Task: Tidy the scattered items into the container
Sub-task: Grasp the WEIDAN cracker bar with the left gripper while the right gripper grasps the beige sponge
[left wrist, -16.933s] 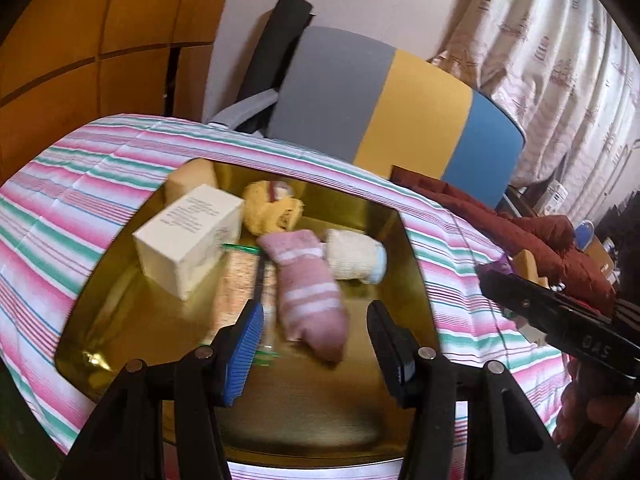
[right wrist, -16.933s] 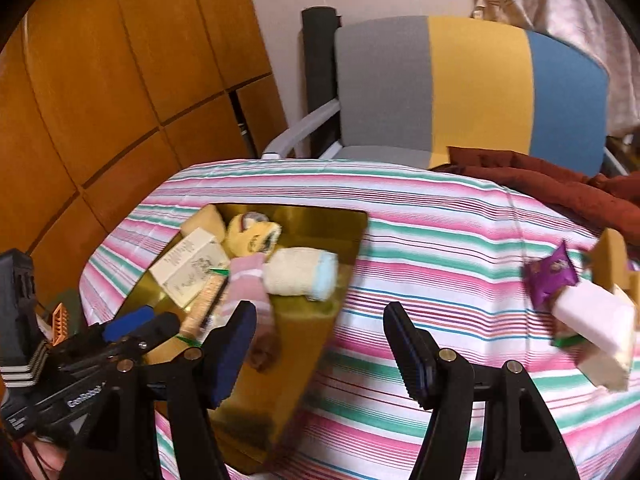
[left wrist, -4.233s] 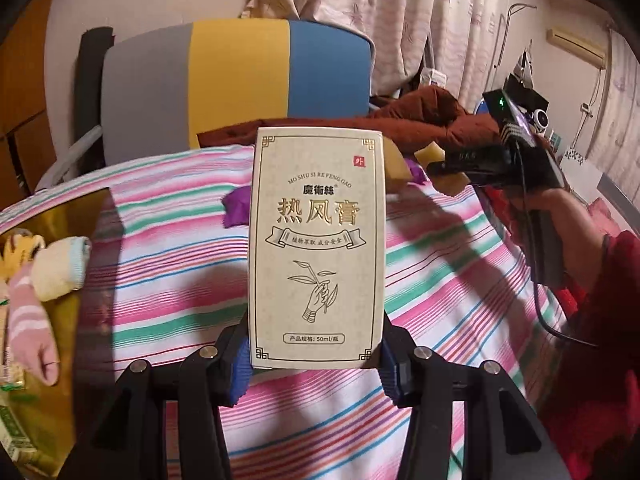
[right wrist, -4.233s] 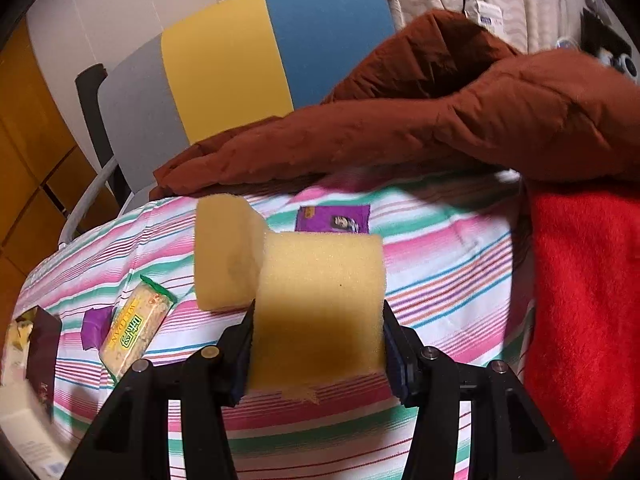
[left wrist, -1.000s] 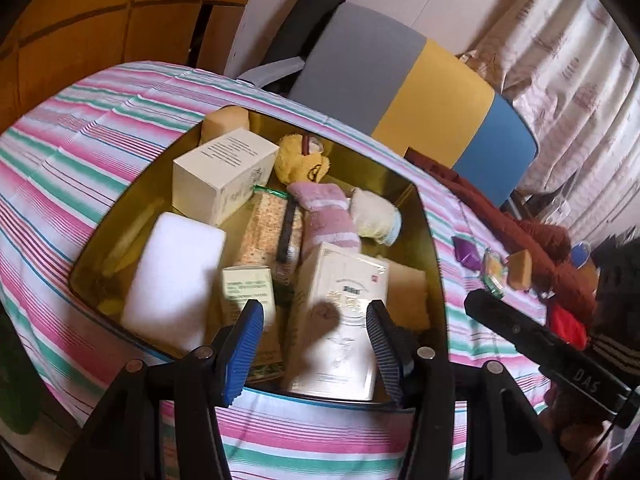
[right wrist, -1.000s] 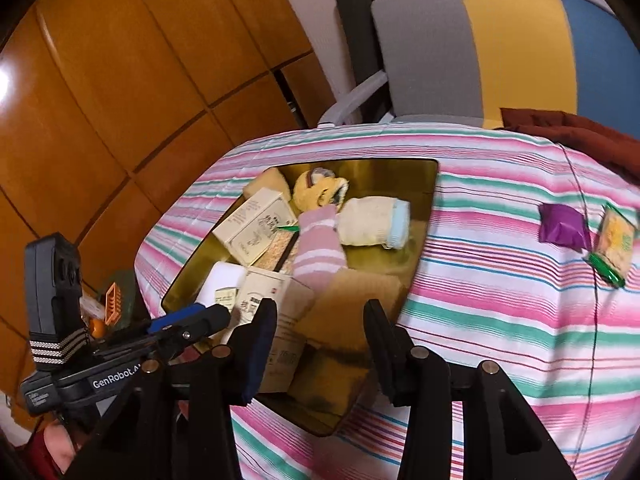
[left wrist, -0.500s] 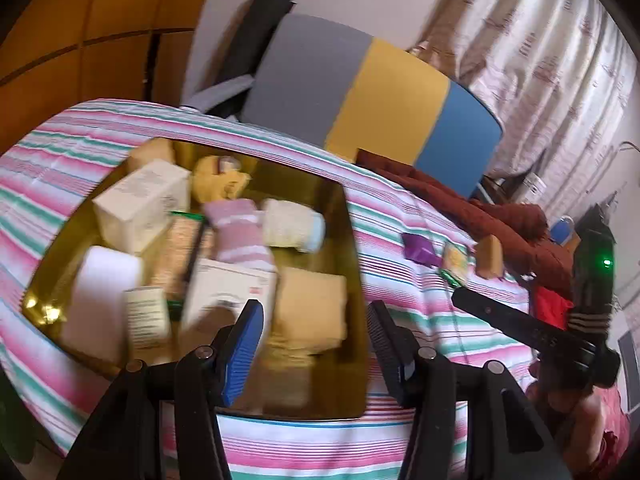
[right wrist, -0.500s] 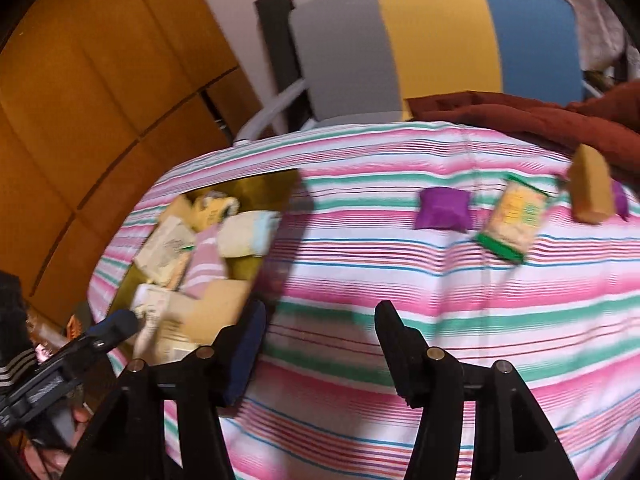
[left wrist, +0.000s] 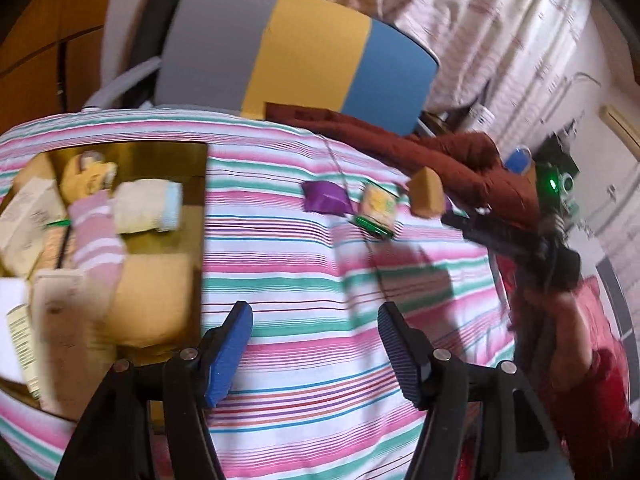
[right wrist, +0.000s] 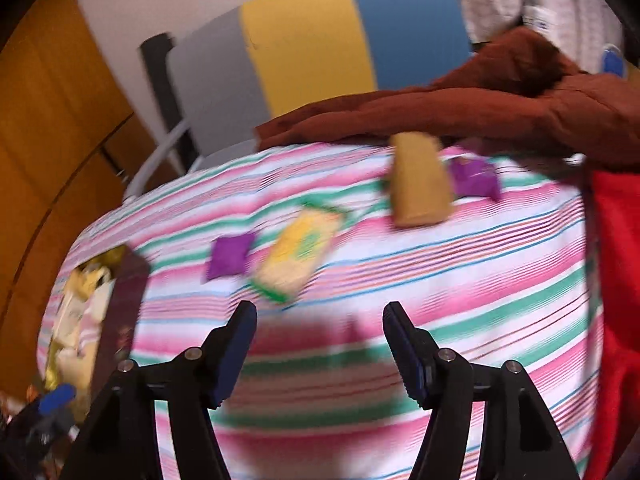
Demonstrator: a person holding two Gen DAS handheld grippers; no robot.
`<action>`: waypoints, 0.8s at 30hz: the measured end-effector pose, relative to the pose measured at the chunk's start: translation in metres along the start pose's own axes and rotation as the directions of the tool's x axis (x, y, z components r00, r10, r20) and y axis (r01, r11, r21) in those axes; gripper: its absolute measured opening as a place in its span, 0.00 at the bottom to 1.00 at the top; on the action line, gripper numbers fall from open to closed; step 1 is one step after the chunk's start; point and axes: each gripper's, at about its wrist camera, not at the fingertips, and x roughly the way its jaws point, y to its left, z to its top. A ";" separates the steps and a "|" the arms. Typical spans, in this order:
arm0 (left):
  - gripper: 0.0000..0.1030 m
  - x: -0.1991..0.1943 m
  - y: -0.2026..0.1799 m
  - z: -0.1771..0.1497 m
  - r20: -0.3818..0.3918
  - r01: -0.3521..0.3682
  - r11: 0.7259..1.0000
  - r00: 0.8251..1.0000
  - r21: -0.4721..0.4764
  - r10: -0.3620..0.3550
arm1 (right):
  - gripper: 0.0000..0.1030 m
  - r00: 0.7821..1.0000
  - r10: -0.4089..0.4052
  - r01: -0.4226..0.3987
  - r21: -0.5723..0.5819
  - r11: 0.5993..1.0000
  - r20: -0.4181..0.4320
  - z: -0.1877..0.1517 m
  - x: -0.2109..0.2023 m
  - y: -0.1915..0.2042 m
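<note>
Both tools are empty and spread wide, which suits a moment between pickups: the left hand-held gripper (left wrist: 316, 344) hangs over the striped desk (left wrist: 320, 280) just right of the gold tray (left wrist: 198, 208), its jaws parted with nothing between them, and the right hand-held gripper (right wrist: 320, 344) points, equally open, toward the loose items. The tray sits at about nine o'clock in the left wrist view and already carries a pink striped sock (left wrist: 98, 236), a rolled cream sock (left wrist: 146, 206), a yellow sponge (left wrist: 154, 304) and pale cartons (left wrist: 24, 220), packed close so that more can fit. What remains scattered lies toward twelve to one o'clock: a purple packet (left wrist: 324, 198), a green-edged snack packet (left wrist: 378, 210) and a tan sponge block (left wrist: 427, 196), grouped near the brown jacket (left wrist: 420, 148) at the desk's far edge. In the right wrist view the snack packet (right wrist: 300, 252) lies at about eleven o'clock, nearest the open jaws, with the sponge block (right wrist: 418, 184) and a second purple packet (right wrist: 474, 176) beyond at one o'clock. Judging by this aim, the right tool is probably going for the snack packet next. Motion blur hides finer detail.
</note>
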 end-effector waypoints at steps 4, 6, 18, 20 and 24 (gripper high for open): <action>0.64 0.022 -0.019 0.006 -0.059 0.031 0.999 0.998 0.039 -0.028 | 0.64 0.996 -0.069 0.073 -0.066 0.995 0.056 0.021 0.015 -0.022; 0.64 0.034 -0.031 0.007 -0.063 0.050 0.996 0.997 0.071 -0.046 | 0.64 0.995 -0.079 0.083 -0.071 0.994 0.060 0.029 0.023 -0.032; 0.64 0.101 -0.062 0.039 -0.092 0.066 0.992 0.994 0.103 -0.057 | 0.65 0.997 -0.004 0.004 -0.002 1.000 0.073 0.057 0.076 -0.061; 0.64 0.113 -0.065 0.045 -0.092 0.060 0.994 0.994 0.093 -0.052 | 0.65 0.999 0.004 -0.004 0.005 1.000 0.053 0.059 0.085 -0.064; 0.64 0.141 -0.077 0.056 -0.106 0.031 0.992 0.994 0.122 -0.018 | 0.50 0.999 0.050 -0.050 0.037 0.998 0.012 0.060 0.097 -0.070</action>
